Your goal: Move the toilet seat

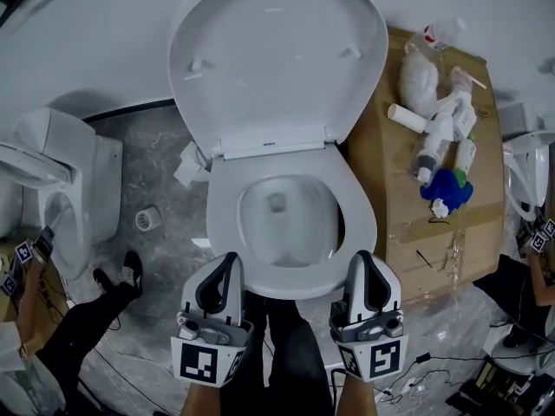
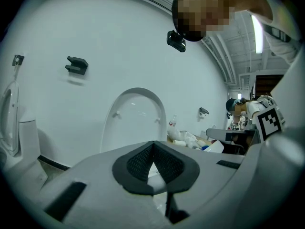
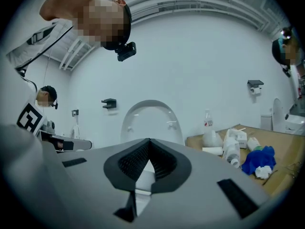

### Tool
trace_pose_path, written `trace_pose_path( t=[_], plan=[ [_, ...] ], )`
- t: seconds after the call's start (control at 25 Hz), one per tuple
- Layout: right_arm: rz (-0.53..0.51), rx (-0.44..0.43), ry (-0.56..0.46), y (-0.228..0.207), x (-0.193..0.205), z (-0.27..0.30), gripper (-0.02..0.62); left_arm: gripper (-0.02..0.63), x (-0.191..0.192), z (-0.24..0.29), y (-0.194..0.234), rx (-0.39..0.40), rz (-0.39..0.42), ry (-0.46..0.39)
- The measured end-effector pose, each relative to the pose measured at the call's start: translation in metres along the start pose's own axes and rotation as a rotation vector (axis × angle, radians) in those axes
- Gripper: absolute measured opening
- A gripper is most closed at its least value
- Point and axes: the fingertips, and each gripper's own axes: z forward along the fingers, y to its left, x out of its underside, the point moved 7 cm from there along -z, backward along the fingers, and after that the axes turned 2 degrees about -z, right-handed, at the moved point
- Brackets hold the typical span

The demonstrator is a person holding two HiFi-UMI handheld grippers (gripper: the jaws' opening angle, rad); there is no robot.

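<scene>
At the bottom of the head view, the left gripper (image 1: 229, 258) and the right gripper (image 1: 363, 257) reach over the front rim of the toilet seat (image 1: 360, 224). The seat lies down on the bowl, with the lid (image 1: 277, 59) upright behind it. From above, each pair of jaws looks drawn together, but we cannot tell whether the tips touch the seat. Our dark trousers (image 1: 286, 354) fill the space between the two grippers. Right of the toilet, a sheet of cardboard (image 1: 399, 232) carries bottles (image 1: 434, 141) and a blue cloth (image 1: 449, 187). A second toilet (image 1: 65, 189) at the left is partly cropped.

In the left gripper view, the left gripper's (image 2: 152, 143) own grey body blocks the lower half and hides the seat, so only the lid (image 2: 138, 118) rises above it. Here we see the dark pads meeting at their tips with nothing clamped. A white sliver shows in the gap beneath them, and we cannot identify it. A dark wall bracket (image 2: 76, 65) appears here that the head view lacks.

In the right gripper view, the right gripper (image 3: 149, 140) likewise has its jaws closed tip to tip and holds nothing we can make out. The seat is hidden again. The lid (image 3: 150, 116), the blue cloth (image 3: 259, 159) and the bottles (image 3: 232, 149) show beyond it.
</scene>
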Motion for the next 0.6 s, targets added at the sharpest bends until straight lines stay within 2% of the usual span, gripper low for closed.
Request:
trace_pose_path(
  t=[0.6],
  plan=[
    [-0.046,-0.023,-0.062,-0.005,-0.026,0.035,0.011,0.009,-0.032,0.024,0.013,-0.005,0.039,-0.065]
  ],
)
